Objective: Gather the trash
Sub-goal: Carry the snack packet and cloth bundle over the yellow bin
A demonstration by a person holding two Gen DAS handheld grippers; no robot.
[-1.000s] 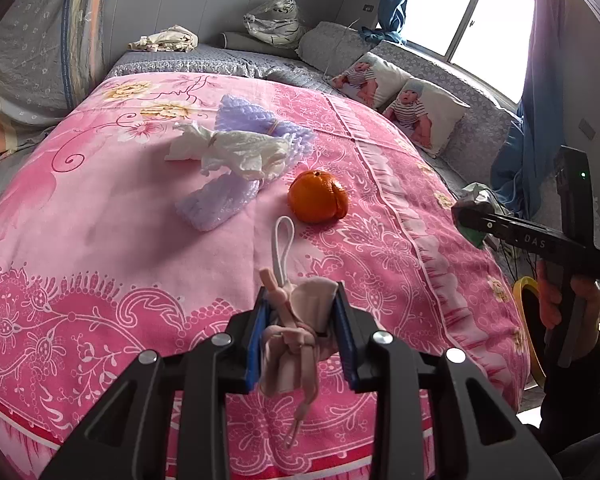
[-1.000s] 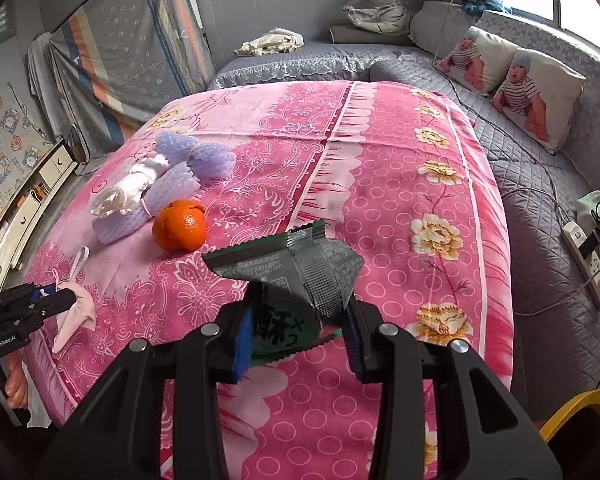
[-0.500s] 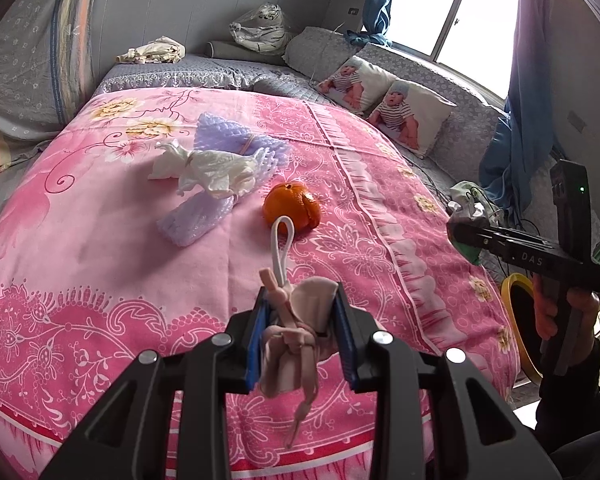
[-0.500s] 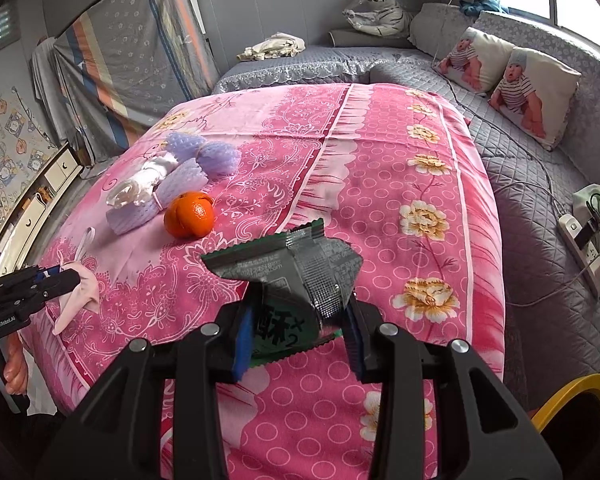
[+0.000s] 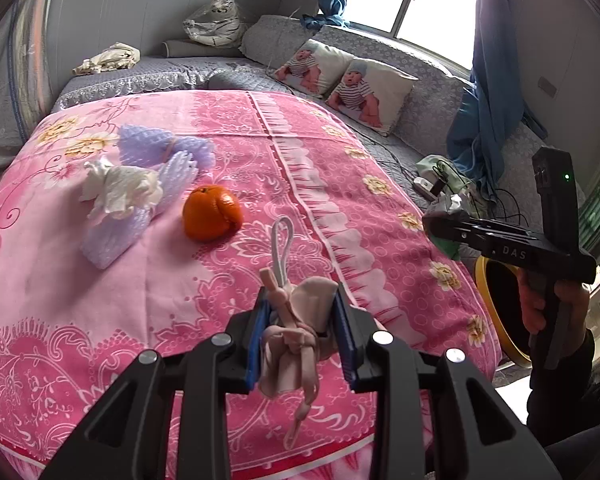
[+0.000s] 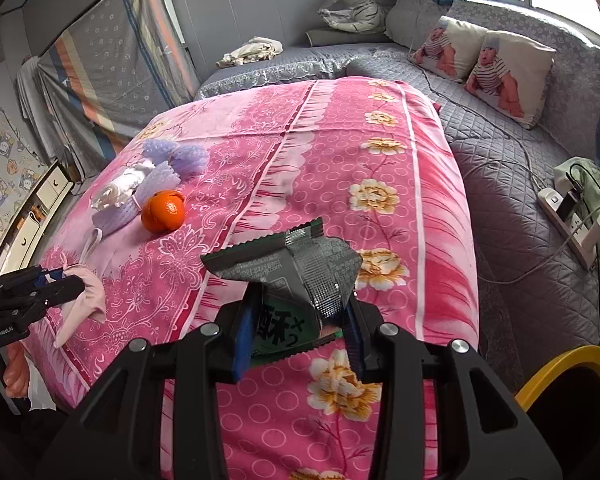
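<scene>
My left gripper (image 5: 302,336) is shut on a crumpled pink face mask (image 5: 300,328), its white ear loop (image 5: 281,248) sticking up above the pink bedspread (image 5: 100,280). My right gripper (image 6: 298,330) is shut on a silver and green snack wrapper (image 6: 296,276), held over the bed's near edge. In the right wrist view the left gripper (image 6: 74,286) shows at the left edge with the mask (image 6: 86,300) hanging from it. On the bed lie an orange (image 5: 211,218), a crumpled white tissue (image 5: 120,190) and purple foam netting (image 5: 160,152).
A yellow-rimmed bin (image 6: 572,396) stands on the floor at the bed's right corner, also visible as the bin (image 5: 496,308) behind the right hand. A grey quilted bench holds two baby-print pillows (image 6: 508,68), a power strip (image 6: 568,220) with cables and a plastic bag (image 6: 352,12).
Both grippers have swung rightwards along the bed's near edge with their loads. The orange and tissue have slid left in the left wrist view, and the yellow bin shows more in both views.
</scene>
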